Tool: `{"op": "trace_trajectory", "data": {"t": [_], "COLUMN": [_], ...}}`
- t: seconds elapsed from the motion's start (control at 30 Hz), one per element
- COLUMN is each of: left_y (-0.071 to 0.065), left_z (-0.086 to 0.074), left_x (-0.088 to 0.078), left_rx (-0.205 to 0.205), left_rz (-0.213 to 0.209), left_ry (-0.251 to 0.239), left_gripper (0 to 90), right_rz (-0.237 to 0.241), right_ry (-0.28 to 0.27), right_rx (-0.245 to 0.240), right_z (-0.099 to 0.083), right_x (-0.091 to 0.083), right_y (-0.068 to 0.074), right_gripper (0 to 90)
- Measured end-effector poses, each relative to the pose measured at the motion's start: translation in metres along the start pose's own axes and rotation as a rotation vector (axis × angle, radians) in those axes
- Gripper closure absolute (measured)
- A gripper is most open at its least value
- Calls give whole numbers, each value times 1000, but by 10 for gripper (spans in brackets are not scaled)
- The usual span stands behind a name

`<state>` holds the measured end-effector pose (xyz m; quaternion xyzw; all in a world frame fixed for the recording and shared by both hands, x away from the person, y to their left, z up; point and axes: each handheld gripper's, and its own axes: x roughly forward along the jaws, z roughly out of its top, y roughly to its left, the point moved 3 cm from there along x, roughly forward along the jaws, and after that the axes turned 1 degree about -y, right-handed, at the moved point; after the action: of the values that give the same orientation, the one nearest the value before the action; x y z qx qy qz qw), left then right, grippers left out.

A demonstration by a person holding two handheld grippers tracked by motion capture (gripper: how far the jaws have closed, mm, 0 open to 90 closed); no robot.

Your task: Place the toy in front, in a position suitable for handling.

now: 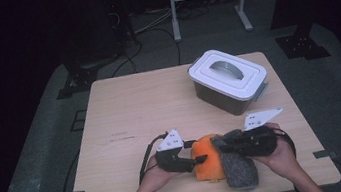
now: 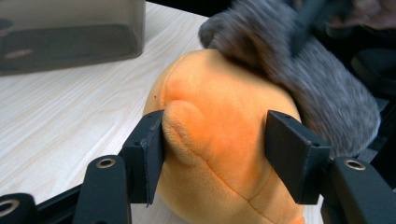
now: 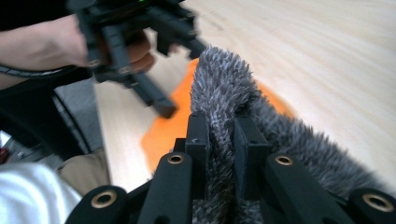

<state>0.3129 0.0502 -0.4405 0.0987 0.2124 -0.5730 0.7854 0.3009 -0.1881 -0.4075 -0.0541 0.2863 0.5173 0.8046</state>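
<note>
Right tongs (image 3: pixel 219 140) clamped on grey fuzzy cloth (image 3: pixel 224 88) | left tongs (image 2: pixel 215 158) apart astride orange plush (image 2: pixel 219 140) | lidded box (image 1: pixel 229 80) behind

orange plush: (image 1: pixel 205 159) soft, rounded, stitched seams I can see up close in my left gripper view, one little nub sticking out of its side. It sits on the counter (image 1: pixel 160 107) near my edge, roughly mid-width.
grey fuzzy piece: (image 1: pixel 239 164) shaggy, dark grey, longish. It's draped against the orange plush's right side and touching it, top end flopped over the plush, lower end pointing toward my edge of the counter.
</note>
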Motion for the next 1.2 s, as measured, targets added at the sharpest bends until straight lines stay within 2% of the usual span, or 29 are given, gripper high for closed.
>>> {"op": "trace_trajectory", "data": {"t": [0.07,0.17,0.3,0.43,0.6,0.7,0.77,0.83,0.9,1.07,1.2], "left_y": [0,1,3,6,5,5,5,5,5,2,2], "left_z": [0,-1,-2,-5,-2,-2,-3,-4,-4,-3,-1], "left_x": [0,-1,-2,-5,-4,-3,-3,-4,-5,-5,-5], "left_rx": [7,7,11,-9,-49,-61,-56,-37,-25,-2,-13], "left_rz": [0,-4,6,-4,-23,-25,-23,-14,-21,-36,-44], "left_ry": [2,4,15,15,6,8,13,14,10,5,7], "left_gripper": [401,405,409,402,302,263,261,311,348,368,317], "right_rz": [-23,-25,-24,-23,7,47,70,61,45,6,37], "right_ry": [-3,6,24,27,31,29,34,41,33,-8,17], "right_rx": [14,45,62,86,67,46,17,-9,-21,22,34], "right_z": [-2,-8,-13,-18,-14,-10,-8,-5,-2,-2,-7], "right_x": [-4,-6,-7,-9,-2,3,6,7,4,-4,0], "right_y": [-8,-17,-22,-26,-14,-2,6,11,10,-5,-7], "right_gripper": [772,771,771,771,771,771,771,771,772,771,769]}}
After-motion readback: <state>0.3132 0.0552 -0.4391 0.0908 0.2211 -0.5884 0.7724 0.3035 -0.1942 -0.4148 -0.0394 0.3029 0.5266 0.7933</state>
